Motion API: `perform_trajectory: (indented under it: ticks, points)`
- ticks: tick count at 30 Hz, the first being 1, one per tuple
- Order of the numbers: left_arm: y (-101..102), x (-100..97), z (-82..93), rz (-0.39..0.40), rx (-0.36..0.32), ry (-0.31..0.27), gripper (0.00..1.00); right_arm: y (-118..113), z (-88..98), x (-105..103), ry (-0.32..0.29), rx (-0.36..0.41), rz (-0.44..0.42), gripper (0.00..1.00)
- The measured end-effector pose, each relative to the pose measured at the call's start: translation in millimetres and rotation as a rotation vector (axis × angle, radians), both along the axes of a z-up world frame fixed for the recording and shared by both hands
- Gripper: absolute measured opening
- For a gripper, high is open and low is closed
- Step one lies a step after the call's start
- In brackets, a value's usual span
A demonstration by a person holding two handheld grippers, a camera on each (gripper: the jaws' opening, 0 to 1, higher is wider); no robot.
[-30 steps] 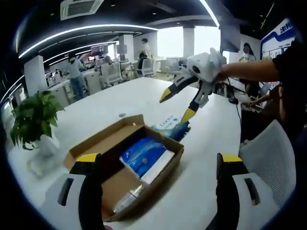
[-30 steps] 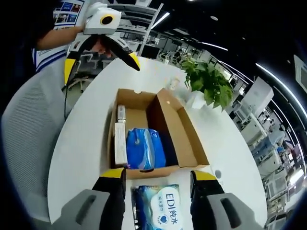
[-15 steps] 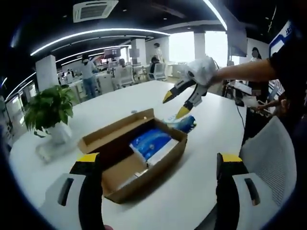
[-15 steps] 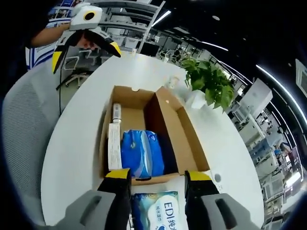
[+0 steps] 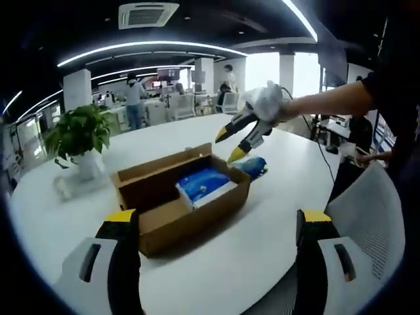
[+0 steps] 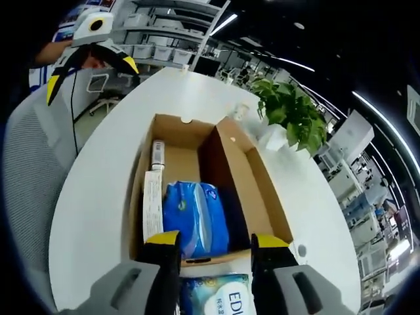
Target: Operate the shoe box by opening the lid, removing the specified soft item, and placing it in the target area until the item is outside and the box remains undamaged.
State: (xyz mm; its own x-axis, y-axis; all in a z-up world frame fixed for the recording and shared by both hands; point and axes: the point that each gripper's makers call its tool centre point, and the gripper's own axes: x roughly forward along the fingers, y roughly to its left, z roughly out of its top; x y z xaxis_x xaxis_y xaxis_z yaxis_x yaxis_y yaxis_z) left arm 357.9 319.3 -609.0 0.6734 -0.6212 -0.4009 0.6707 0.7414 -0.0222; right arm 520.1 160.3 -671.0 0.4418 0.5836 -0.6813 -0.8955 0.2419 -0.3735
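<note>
Open brown cardboard shoe box (image 6: 252,190) holds a blue soft pack (image 6: 195,215) | your right gripper (image 6: 207,241) and left gripper (image 5: 216,223): jaws spread, empty

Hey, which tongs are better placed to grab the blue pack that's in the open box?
Right. The right tongs hang open at the box end nearest the blue pack; the left tongs are off past its far end.

An open office: curved ceiling light strips (image 5: 144,47), a potted plant (image 5: 79,134) on the white counter (image 5: 262,223) (desks and bright windows (image 5: 262,69) beyond).
</note>
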Motion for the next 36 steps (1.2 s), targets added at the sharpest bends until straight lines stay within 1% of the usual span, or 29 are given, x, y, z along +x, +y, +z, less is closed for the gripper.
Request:
perform_trajectory:
  ticks: [3,6,10,13,15,17,20,21,25,28,31,33,36]
  points:
    - [4,-6.1,-1.4,0.024,-0.051,0.003,0.98,5,-5.3,-1,0.012,-0.001,0.012,0.37]
    - [7,-12.2,-4.1,0.034,-0.046,-0.008,0.99,10,-10.2,-1,0.027,-0.002,0.031,0.35]
    - [11,-22.7,-12.6,0.045,0.005,-0.015,0.98,16,-16.4,-1,0.059,-0.006,0.050,0.36]
    - [14,-27.8,-19.5,0.048,0.014,-0.012,0.98,19,-22.0,0,0.080,-0.016,0.061,0.36]
    - [14,-30.5,-21.8,0.056,0.016,-0.011,0.98,21,-25.6,1,0.092,-0.022,0.065,0.35]
    - [14,-32.7,-22.7,0.067,0.011,-0.011,0.98,23,-28.8,2,0.105,-0.028,0.071,0.33]
    - [12,-34.4,-22.9,0.086,-0.016,-0.026,0.97,27,-35.4,6,0.120,-0.037,0.076,0.31]
    - [11,-33.8,-22.5,0.096,-0.039,-0.036,0.96,28,-37.3,6,0.128,-0.039,0.078,0.32]
    - [13,-33.4,-27.8,0.099,-0.022,-0.030,0.97,35,-46.7,7,0.171,-0.038,0.091,0.33]
    - [12,-35.7,-30.8,0.093,-0.019,-0.026,0.97,37,-52.3,10,0.184,-0.053,0.097,0.33]
    - [12,-35.8,-29.6,0.099,-0.014,-0.032,0.98,38,-56.7,14,0.196,-0.063,0.100,0.32]
    - [13,-35.5,-27.5,0.107,-0.025,-0.031,0.98,39,-59.5,15,0.210,-0.068,0.102,0.32]
    - [17,-36.3,-21.2,0.121,-0.023,-0.041,0.99,41,-64.1,18,0.220,-0.086,0.106,0.31]
